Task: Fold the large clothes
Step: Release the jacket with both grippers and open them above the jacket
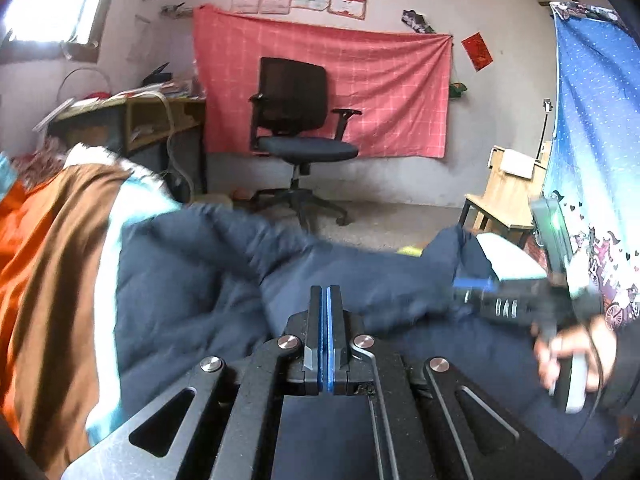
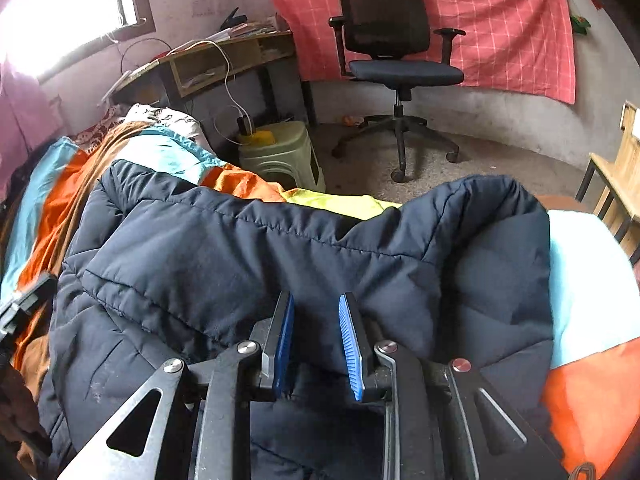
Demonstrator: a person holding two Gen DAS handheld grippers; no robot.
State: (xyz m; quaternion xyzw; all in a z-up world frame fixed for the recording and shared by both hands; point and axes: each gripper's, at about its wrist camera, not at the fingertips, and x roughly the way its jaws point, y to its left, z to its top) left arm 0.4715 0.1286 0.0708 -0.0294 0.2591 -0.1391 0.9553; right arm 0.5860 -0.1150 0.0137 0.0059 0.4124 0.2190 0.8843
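Note:
A dark navy padded jacket (image 2: 240, 256) lies spread over a bed with an orange, brown and light-blue striped cover (image 2: 52, 208). It also shows in the left wrist view (image 1: 192, 272). My left gripper (image 1: 326, 292) is shut with its blue pads pressed together, just above the jacket, nothing visibly held. My right gripper (image 2: 316, 304) is open, its fingers resting over the jacket's middle. The right gripper also shows blurred in the left wrist view (image 1: 476, 284), held by a hand at the right.
A black office chair (image 2: 396, 64) stands on the floor beyond the bed. A green plastic stool (image 2: 280, 152) sits beside the bed near a cluttered desk (image 2: 208, 64). A wooden chair (image 1: 504, 196) and a blue patterned curtain (image 1: 592, 120) are at the right.

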